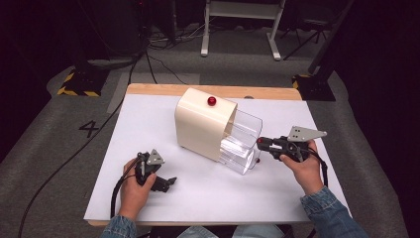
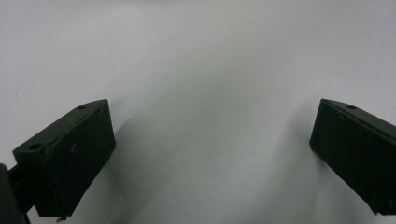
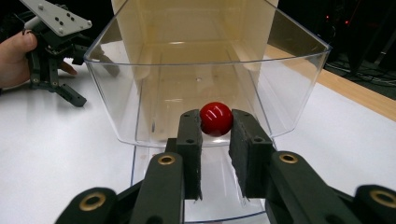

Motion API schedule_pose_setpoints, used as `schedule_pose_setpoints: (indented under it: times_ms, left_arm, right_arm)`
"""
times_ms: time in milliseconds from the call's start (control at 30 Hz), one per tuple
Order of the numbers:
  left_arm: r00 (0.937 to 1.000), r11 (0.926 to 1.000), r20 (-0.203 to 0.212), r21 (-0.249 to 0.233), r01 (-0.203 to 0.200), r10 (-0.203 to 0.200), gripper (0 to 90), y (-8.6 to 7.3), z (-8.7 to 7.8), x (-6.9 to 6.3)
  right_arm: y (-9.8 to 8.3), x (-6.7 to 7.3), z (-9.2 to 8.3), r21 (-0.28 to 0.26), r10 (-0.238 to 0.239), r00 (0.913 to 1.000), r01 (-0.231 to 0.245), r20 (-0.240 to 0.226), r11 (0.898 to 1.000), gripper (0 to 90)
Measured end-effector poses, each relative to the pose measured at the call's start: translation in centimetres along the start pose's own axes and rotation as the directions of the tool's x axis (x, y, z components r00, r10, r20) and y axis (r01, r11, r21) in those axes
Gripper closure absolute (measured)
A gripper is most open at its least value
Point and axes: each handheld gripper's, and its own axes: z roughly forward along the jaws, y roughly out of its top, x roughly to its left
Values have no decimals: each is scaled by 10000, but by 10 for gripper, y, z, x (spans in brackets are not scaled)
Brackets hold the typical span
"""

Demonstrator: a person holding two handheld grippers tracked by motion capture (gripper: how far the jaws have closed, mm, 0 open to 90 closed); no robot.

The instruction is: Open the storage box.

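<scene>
White table (image 1: 148, 124) | right hand-held gripper (image 3: 215, 126) clamps red ball (image 3: 216, 118) | left hand-held gripper (image 2: 212, 140) wide

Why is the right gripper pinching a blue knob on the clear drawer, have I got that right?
Not quite: the knob is red, not blue, as the right gripper view shows. The right gripper does pinch it on the clear drawer.

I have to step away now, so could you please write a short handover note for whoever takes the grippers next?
Right gripper: shut on the red knob of the clear drawer, which stands pulled out from the cream cabinet.
Left gripper: open, holding nothing, low over the white table in front of the cabinet.
A second red knob sits on the cabinet's top.
Done: knob gripped, drawer out.
Left: probably finishing the drawer's travel, then letting go.
</scene>
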Motion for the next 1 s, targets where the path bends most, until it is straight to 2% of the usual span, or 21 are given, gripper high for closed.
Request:
schedule_pose_setpoints:
  times_ms: [233,333,500,700,867,933,967,1000]
  left_arm:
    - [10000,10000,-17,-7,-6,6,0,0,0,0]
    - [10000,10000,-20,-1,0,0,0,0,0,0]
    - [10000,10000,-25,-1,-10,10,0,0,0,0]
    - [10000,10000,-23,-4,-3,3,0,0,0,0]
    - [10000,10000,-24,1,-2,2,0,0,0,0]
    - [10000,10000,-28,1,-10,10,0,0,0,0]
    - [10000,10000,-17,-5,-8,8,0,0,0,0]
    - [10000,10000,-17,-5,-8,8,0,0,0,0]
  right_arm:
    - [-3,0,4,461,-143,9997,134,185,9988,714]
    - [-7,-1,7,569,-64,9998,53,202,9984,654]
    - [-12,-3,9,782,-38,9995,12,324,9969,624]
    - [-14,0,11,955,-314,9983,266,492,9951,596]
    - [-14,0,2,928,-251,9983,201,531,9955,549]
    - [-12,1,-5,920,-167,9974,102,701,9957,506]
    - [-10,2,-16,1059,-395,9952,299,898,9939,483]
    - [-10,2,-16,1059,-395,9952,299,898,9939,483]
